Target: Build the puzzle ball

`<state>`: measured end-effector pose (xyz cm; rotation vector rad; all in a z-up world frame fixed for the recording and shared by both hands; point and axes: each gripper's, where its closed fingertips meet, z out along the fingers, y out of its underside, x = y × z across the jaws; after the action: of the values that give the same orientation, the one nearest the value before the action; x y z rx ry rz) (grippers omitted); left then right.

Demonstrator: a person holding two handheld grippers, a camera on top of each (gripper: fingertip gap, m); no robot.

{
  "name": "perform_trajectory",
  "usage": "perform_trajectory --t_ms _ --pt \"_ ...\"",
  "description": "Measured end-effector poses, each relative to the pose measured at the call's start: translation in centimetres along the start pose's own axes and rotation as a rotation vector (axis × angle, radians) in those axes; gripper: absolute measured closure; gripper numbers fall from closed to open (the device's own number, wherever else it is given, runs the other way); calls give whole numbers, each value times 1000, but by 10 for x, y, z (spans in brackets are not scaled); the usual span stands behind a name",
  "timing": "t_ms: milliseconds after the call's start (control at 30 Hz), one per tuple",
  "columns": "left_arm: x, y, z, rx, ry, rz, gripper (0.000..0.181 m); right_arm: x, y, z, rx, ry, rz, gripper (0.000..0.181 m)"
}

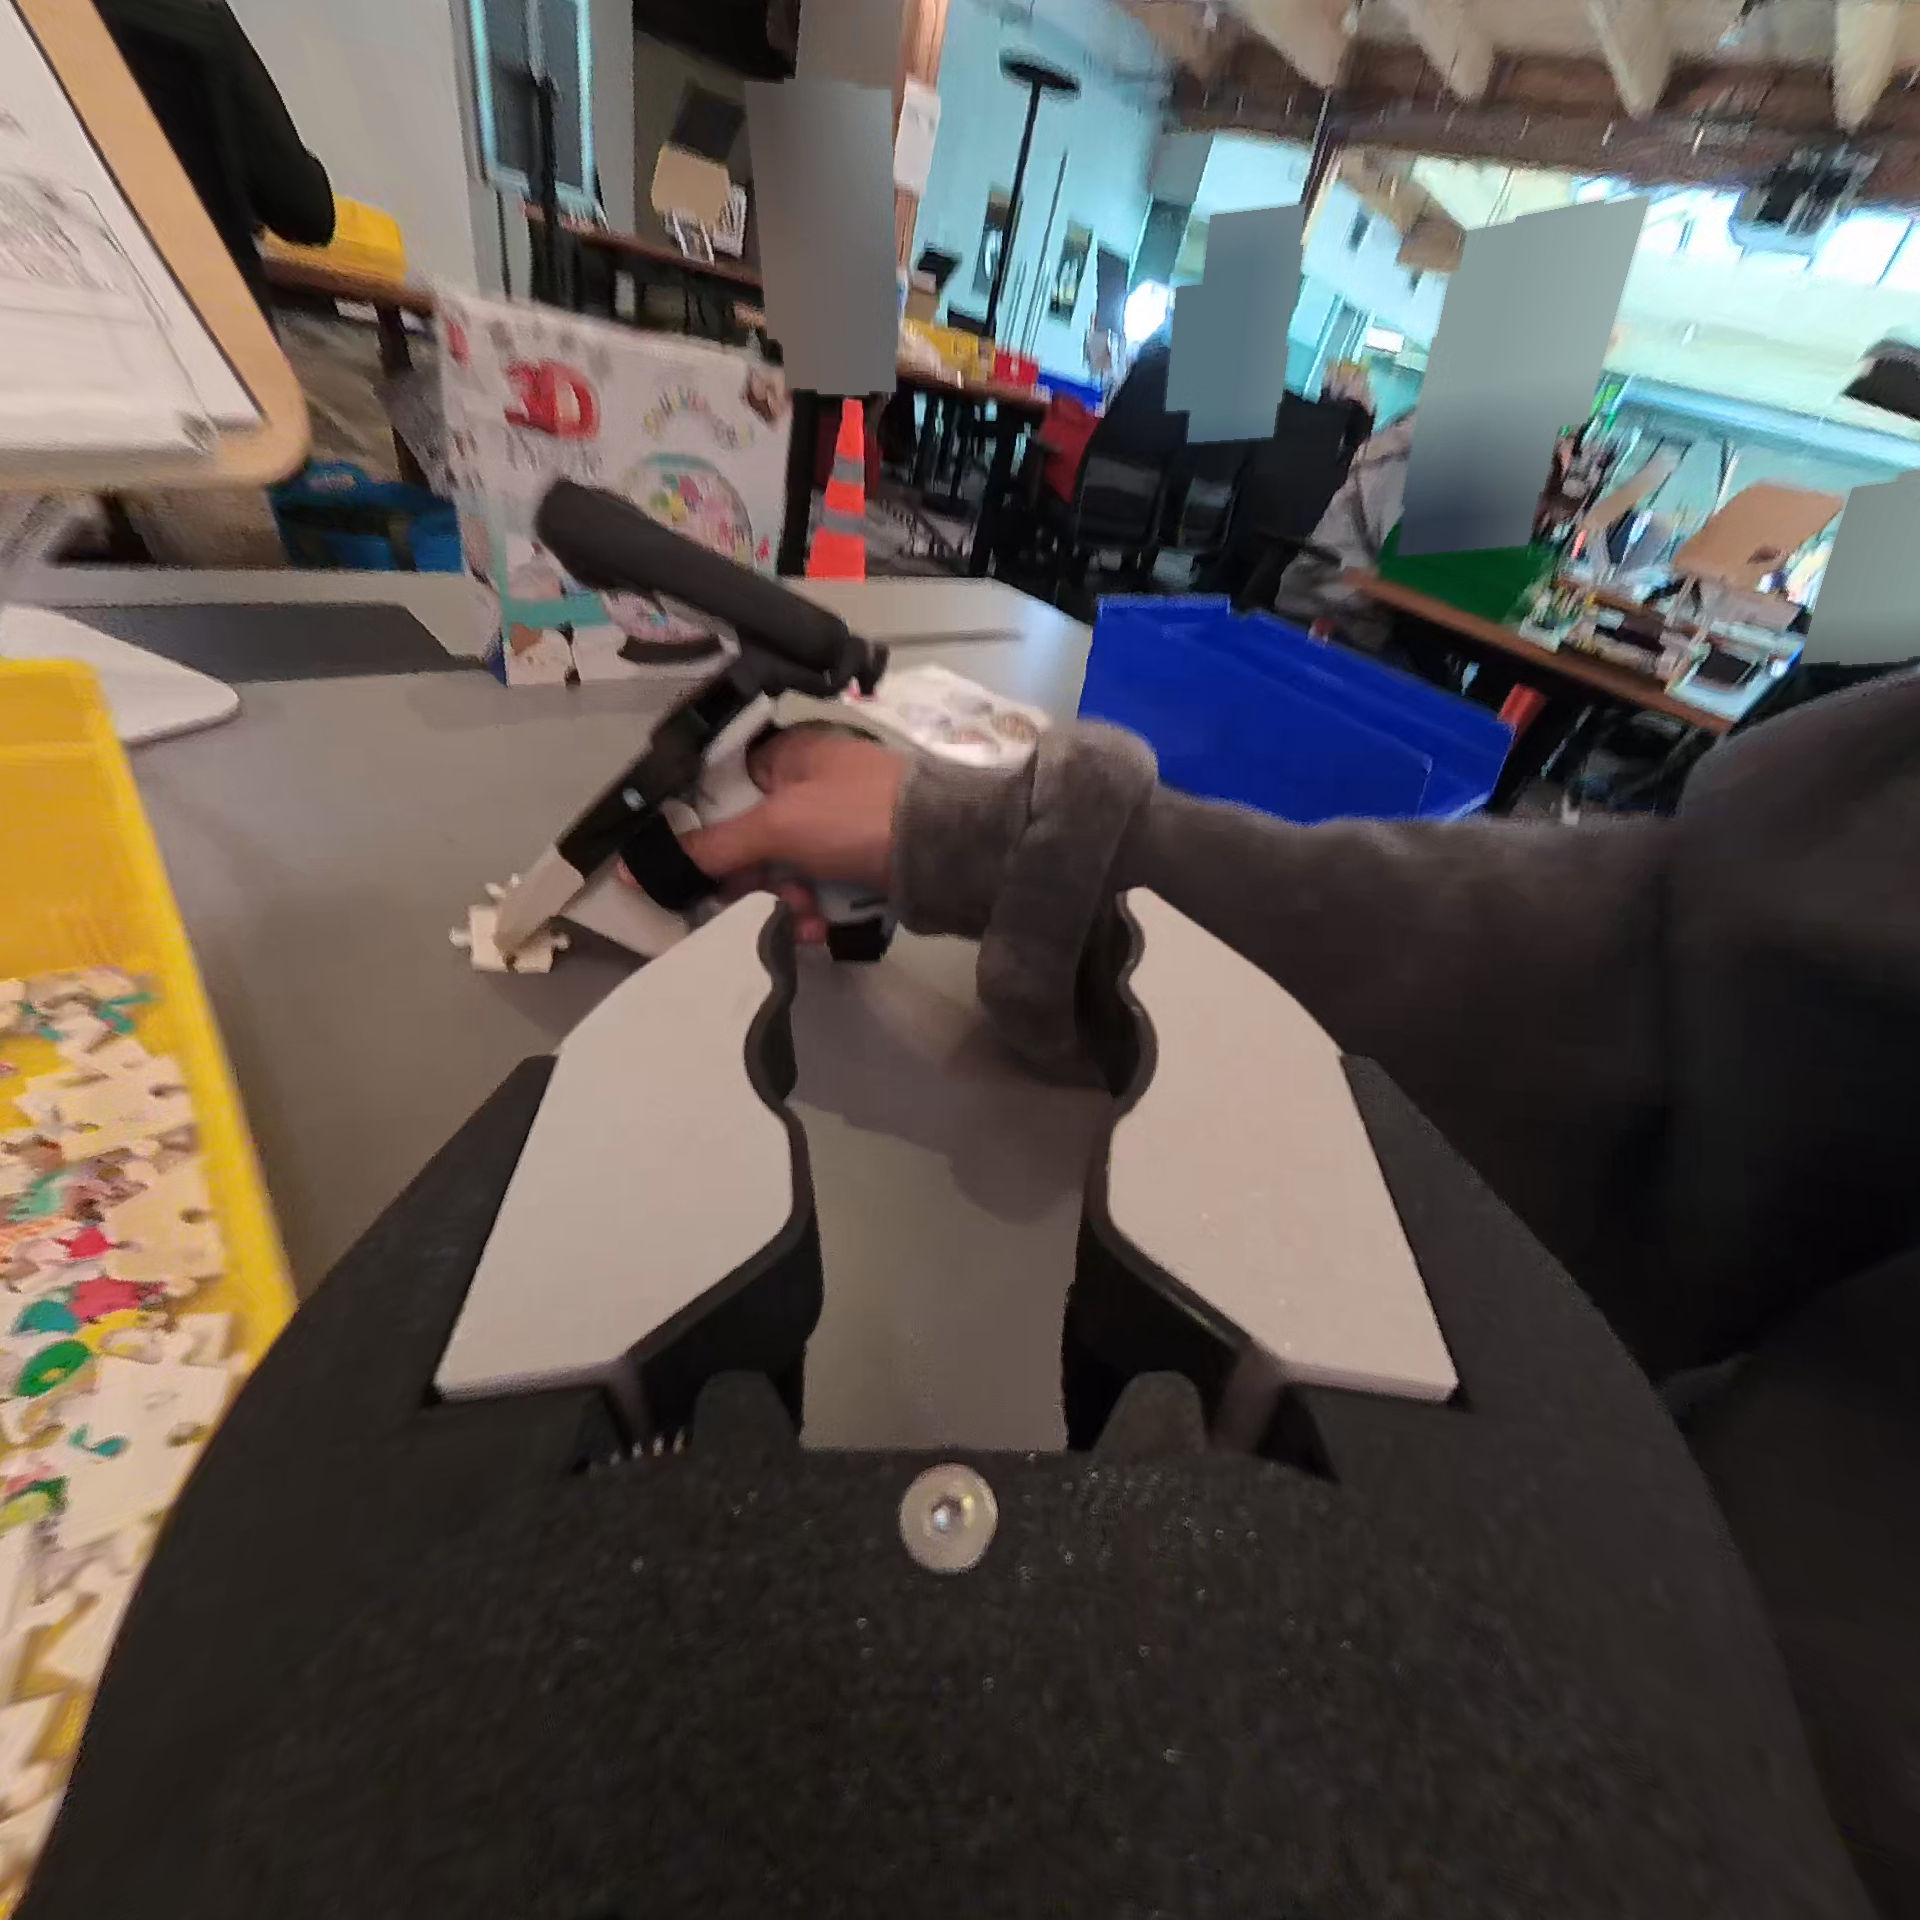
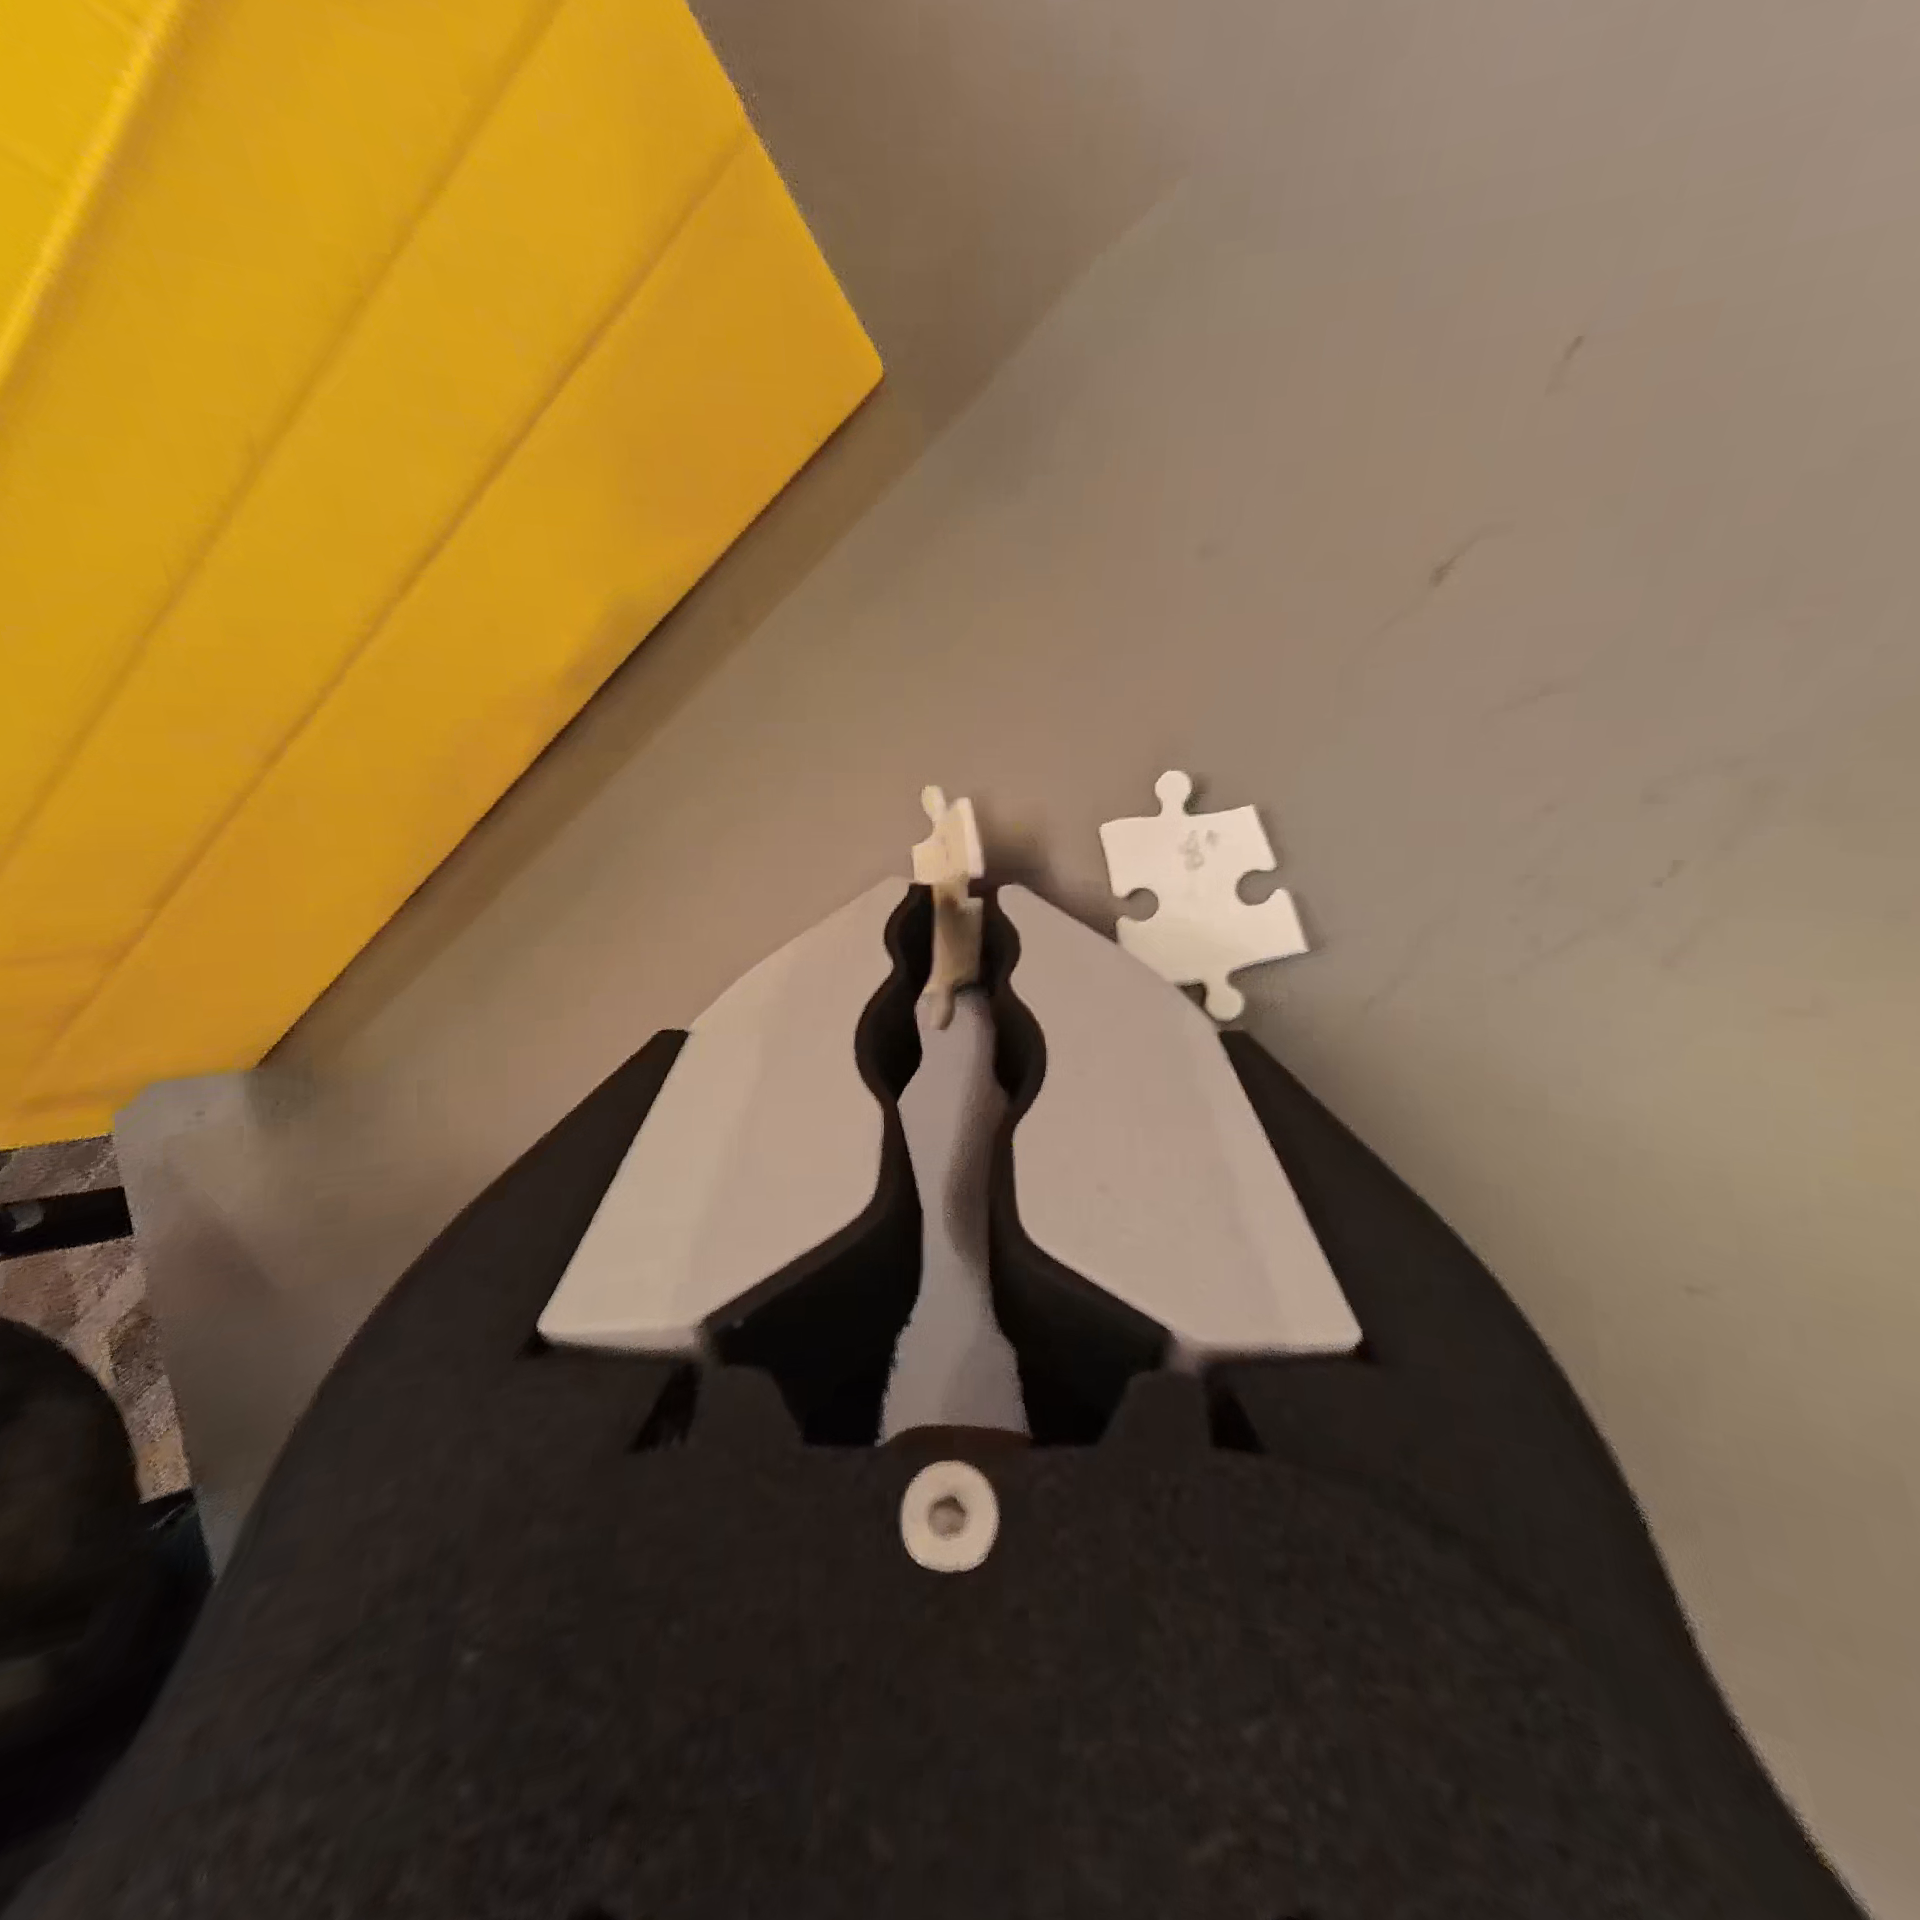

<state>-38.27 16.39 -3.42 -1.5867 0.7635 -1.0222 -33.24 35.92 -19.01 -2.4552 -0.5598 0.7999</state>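
My right gripper is shut on a white puzzle piece, held edge-on at the fingertips just above the grey table. A second white puzzle piece lies face down on the table just right of the tips. In the left wrist view the right gripper points down at the white pieces on the table, held by a hand in a grey sleeve. My left gripper is open and empty, hovering over the table behind that hand. A partly built puzzle ball section shows behind the hand.
A yellow bin with several loose puzzle pieces stands at the left; its wall fills the upper left of the right wrist view. The puzzle box stands at the back. A blue bin is at the right. My hands' fingertips stand some 25 centimetres from each other.
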Motion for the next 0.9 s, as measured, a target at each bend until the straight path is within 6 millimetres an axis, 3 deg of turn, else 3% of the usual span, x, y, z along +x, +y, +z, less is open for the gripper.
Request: perform_trajectory --t_ms 100,200,267,333,400,533,667,900 --pt "-18 -39 -26 101 -59 20 124 -1 -3 -12 42 -9 -19 160" --pt "-74 -56 -45 -24 -197 13 120 -4 -3 -53 117 38 -92 158" --pt "-120 -48 -48 -226 -291 3 114 -15 5 -93 199 56 -143 157" --pt "-172 -30 -49 -475 -419 86 114 -35 30 -125 252 22 -188 156" --pt "-222 -14 -44 -670 -523 200 116 -53 68 -147 254 -32 -212 156" --pt "-288 26 -20 -950 -530 267 121 -77 143 -175 249 -119 -208 155" --pt "-315 51 0 -1035 -441 181 130 -87 185 -200 277 -161 -190 156" --pt "-335 72 4 -1096 -415 63 137 -99 190 -232 427 -335 -77 156"
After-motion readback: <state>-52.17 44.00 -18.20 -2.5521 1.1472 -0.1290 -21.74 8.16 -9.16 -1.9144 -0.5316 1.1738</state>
